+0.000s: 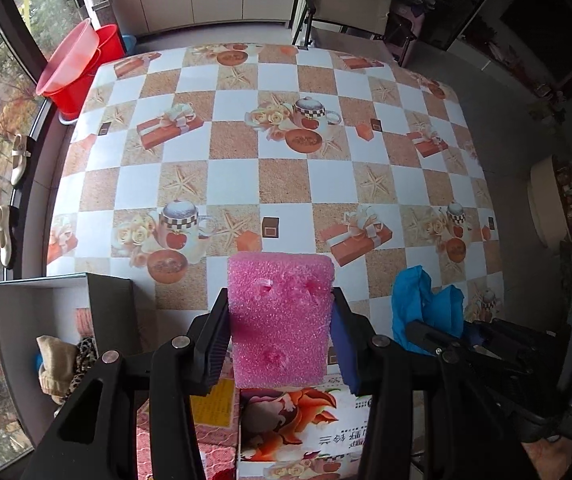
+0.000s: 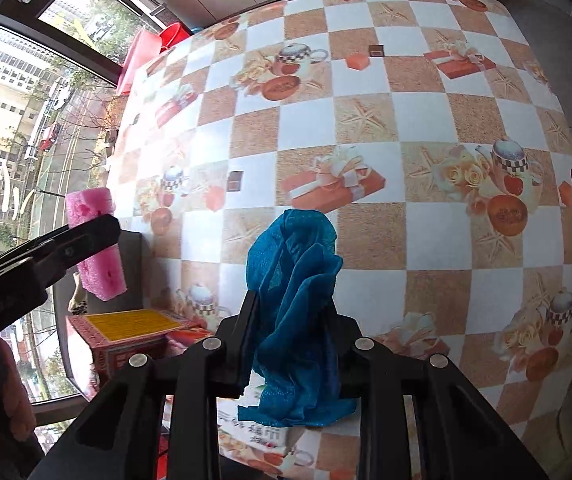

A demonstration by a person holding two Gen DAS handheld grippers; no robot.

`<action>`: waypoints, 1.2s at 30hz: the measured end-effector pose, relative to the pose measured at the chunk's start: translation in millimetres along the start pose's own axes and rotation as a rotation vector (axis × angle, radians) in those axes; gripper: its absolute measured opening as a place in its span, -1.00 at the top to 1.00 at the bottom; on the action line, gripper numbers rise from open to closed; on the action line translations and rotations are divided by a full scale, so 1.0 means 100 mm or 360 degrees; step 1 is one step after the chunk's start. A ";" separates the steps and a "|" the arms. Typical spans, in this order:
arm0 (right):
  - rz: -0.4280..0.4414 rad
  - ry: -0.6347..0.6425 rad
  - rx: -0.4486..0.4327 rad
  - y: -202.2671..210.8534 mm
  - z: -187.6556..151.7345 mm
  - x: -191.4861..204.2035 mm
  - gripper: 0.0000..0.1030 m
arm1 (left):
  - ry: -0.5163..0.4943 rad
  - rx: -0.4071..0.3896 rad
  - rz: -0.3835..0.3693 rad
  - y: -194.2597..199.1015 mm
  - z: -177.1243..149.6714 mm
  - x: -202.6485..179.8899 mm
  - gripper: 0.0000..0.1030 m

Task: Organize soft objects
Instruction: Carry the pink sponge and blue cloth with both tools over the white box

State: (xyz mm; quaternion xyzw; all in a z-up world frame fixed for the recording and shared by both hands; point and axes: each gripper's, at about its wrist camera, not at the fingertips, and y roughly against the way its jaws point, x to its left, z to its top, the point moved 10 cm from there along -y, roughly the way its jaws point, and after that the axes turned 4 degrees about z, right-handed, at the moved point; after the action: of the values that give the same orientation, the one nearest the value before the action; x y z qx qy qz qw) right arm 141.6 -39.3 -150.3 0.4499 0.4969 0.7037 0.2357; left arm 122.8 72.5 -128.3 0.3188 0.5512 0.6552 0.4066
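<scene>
Checkered printed table (image 1: pixel 278 184) beside window, left hand-held gripper (image 1: pixel 280 320) clamped on pink foam block (image 1: pixel 282 320), right hand-held gripper (image 2: pixel 292 320) pinching blue cloth (image 2: pixel 294 280), possibly mesh, open dark box (image 1: pixel 46 320) at left.

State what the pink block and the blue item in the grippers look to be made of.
Pink block: seems to be soft open-cell foam, matte; pitted, grainy surface with torn dents. Blue item: looks like thin cloth or mesh with a slight sheen; it hangs in limp, crumpled folds.

Foam block (image 1: pixel 280 320) held above table (image 1: pixel 278 184), cloth (image 1: pixel 426 308) to its right, open box (image 1: pixel 46 320) with socks (image 1: pixel 56 364) at left.
</scene>
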 end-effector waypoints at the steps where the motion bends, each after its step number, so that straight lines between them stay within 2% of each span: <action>1: 0.0002 0.0004 -0.0003 0.01 -0.02 0.06 0.42 | 0.0001 -0.0012 -0.0008 0.06 -0.02 0.04 0.04; 9: -0.0010 0.0022 -0.0013 0.12 -0.28 0.38 0.42 | -0.0023 -0.0073 -0.0067 0.40 -0.30 0.30 0.04; 23: -0.0092 0.0003 0.0000 0.22 -0.84 0.76 0.42 | -0.0155 -0.0082 -0.0147 0.71 -0.92 0.65 0.04; 29: -0.0100 0.0059 -0.0016 0.27 -0.90 1.04 0.42 | -0.0130 -0.0111 -0.0155 0.81 -1.09 0.86 0.04; 36: -0.0105 0.0227 -0.0011 0.24 -0.88 1.51 0.42 | 0.0017 -0.0144 -0.0137 0.91 -1.26 1.29 0.04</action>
State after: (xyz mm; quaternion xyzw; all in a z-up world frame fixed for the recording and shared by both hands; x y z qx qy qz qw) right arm -4.6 25.7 -77.3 0.3812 0.5246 0.7274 0.2243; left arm -63.4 122.4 -66.5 0.2727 0.5362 0.6632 0.4454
